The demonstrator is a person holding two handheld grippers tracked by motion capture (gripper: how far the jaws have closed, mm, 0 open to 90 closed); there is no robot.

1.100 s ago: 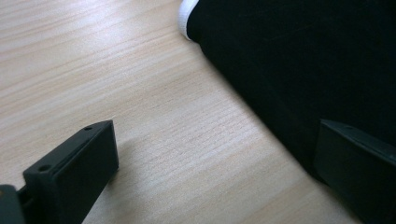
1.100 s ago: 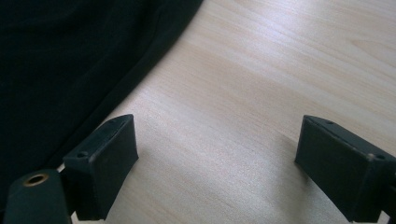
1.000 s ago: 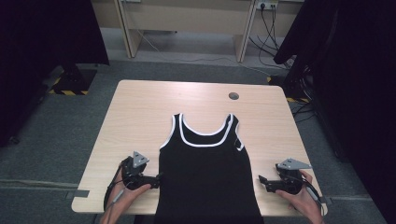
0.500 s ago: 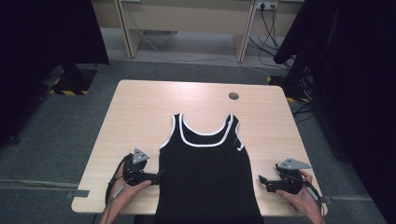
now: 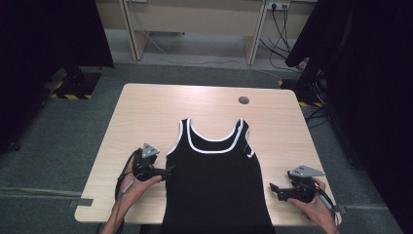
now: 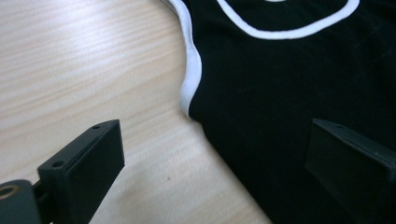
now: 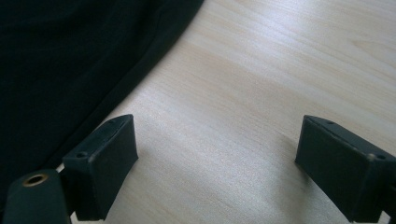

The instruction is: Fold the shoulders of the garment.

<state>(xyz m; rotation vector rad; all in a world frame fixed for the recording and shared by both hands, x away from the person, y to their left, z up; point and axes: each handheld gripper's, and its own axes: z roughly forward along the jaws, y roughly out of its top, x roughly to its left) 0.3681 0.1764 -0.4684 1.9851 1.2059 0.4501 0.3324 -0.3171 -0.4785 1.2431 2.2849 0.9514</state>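
Observation:
A black sleeveless top (image 5: 214, 180) with white trim at neck and armholes lies flat on the light wooden table (image 5: 146, 112), its hem hanging over the near edge. My left gripper (image 5: 166, 172) is open at the top's left side. In the left gripper view the gripper (image 6: 215, 172) straddles the top's (image 6: 289, 93) edge just below the white armhole trim (image 6: 190, 79), one jaw above the wood and the other above the fabric. My right gripper (image 5: 274, 189) is open over bare wood, a little right of the top. In the right gripper view the cloth (image 7: 70, 60) lies beyond the left jaw.
A round cable hole (image 5: 243, 100) sits at the table's far right. Bare wood surrounds the top on the left, right and far sides. Dark curtains (image 5: 44, 34) hang at both sides, and cables (image 5: 277, 29) run on the floor behind.
My left gripper has moved forward and slightly right, up to the top's left edge. The right gripper and the top have stayed put.

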